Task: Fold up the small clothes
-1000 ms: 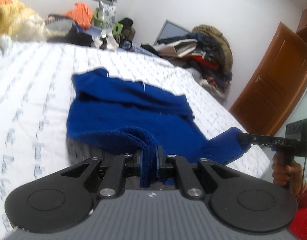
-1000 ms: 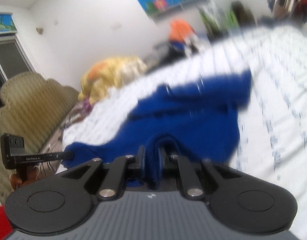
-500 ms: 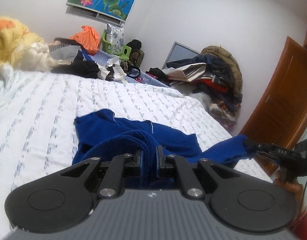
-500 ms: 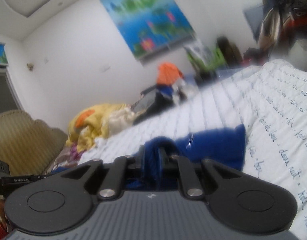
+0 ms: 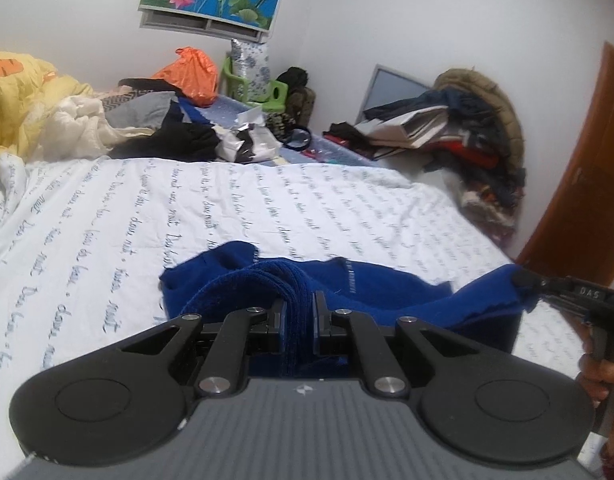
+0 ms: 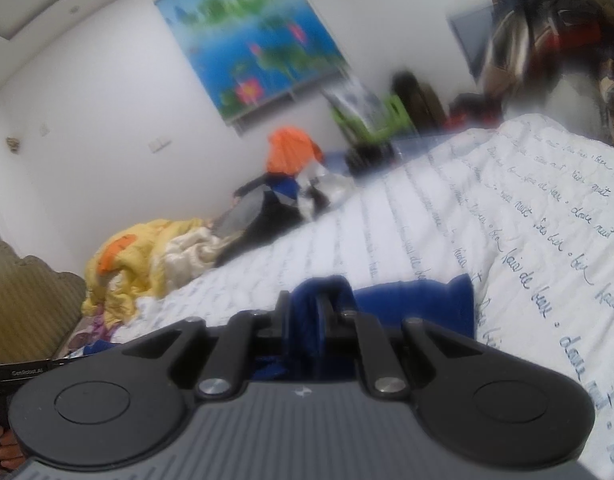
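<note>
My left gripper [image 5: 299, 316] and right gripper [image 6: 307, 312] each clamp an edge of the blue knit garment [image 5: 387, 284]: soft, limp, light; best held at corners above the bed [image 5: 267, 200].

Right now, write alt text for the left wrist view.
The left gripper is shut on a bunched blue garment lying on a script-printed white bedsheet. At right, the right gripper pinches its other edge.

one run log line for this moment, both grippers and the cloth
left gripper: shut on blue garment | right gripper: shut on blue garment | garment: near edge lifted, rest on bed sheet | fold: not yet laid
</note>
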### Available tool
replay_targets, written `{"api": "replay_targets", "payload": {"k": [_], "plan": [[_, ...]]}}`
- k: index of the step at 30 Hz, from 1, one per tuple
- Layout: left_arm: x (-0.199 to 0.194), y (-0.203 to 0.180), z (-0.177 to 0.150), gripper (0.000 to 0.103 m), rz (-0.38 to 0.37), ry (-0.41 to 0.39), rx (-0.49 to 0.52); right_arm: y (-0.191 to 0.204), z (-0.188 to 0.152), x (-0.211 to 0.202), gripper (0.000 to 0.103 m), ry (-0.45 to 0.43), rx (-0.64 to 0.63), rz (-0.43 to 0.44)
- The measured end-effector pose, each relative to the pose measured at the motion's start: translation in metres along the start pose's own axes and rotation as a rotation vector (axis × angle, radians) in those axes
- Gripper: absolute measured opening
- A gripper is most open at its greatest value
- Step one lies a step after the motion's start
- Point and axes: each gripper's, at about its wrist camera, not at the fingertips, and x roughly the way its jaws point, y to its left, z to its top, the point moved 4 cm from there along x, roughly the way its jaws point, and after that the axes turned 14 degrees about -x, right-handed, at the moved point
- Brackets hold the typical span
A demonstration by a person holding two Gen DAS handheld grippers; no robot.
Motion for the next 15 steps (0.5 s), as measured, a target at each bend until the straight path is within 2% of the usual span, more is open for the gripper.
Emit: {"api": "replay_targets", "payload": {"k": [3,9,15], "plan": [[0.023,0.004,0.007,0.011,0.007,0.022,0.003,-0.008,0.001,0.025,0.012,0.02,0.018,-0.025],[0.072,0.011,0.018,0.011,0.067,0.055,0.029,-0.025,-0.004,0.072,0.012,0.077,0.076,-0.051],[0.116,0.023,0.023,0.011,0.113,0.096,-0.007,-0.039,-0.01,0.105,0.012,0.122,0.081,-0.106]]}}
